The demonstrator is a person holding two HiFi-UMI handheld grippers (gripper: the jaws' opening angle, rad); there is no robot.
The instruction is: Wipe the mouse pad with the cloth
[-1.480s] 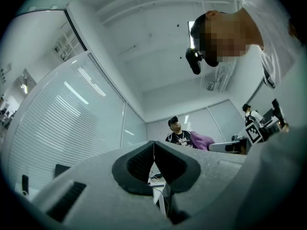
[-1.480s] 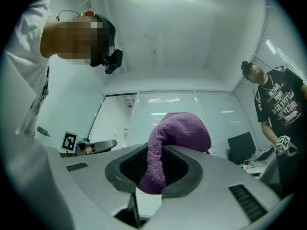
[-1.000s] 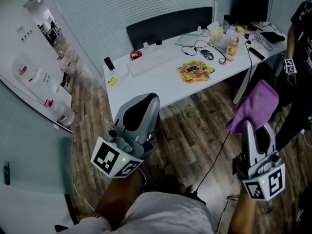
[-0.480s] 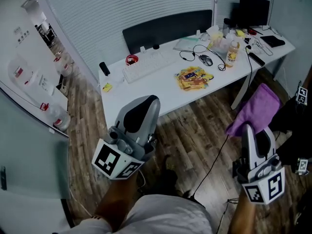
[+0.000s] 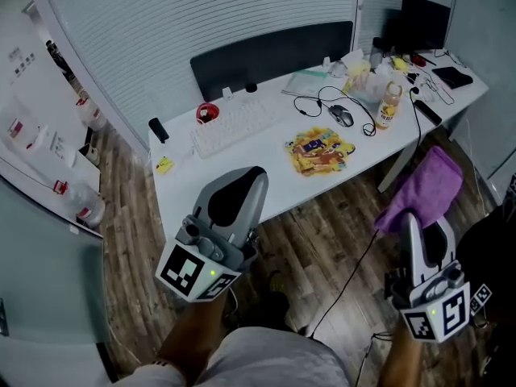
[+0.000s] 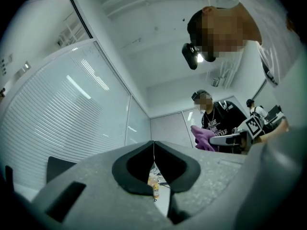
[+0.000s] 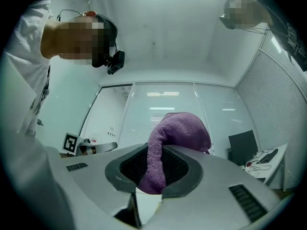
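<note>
Purple cloth (image 5: 421,188) clenched between fingers of right gripper (image 5: 418,226), bunched up over tips, held above wooden floor (image 5: 322,240), off near edge of white worktop (image 5: 266,147). Yellow patterned mouse pad (image 5: 319,150) flat on worktop, between keyboard (image 5: 230,123) and bottle (image 5: 389,103), apart from cloth. Mouse (image 5: 342,117) just behind pad. Left gripper (image 5: 242,182): fingers pressed together, nothing between, hovering before worktop.

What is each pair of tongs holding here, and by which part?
Right tongs pinch the purple cloth near one bunched end; the rest flops beyond the jaw tips. Left tongs are shut, holding nothing.
</note>
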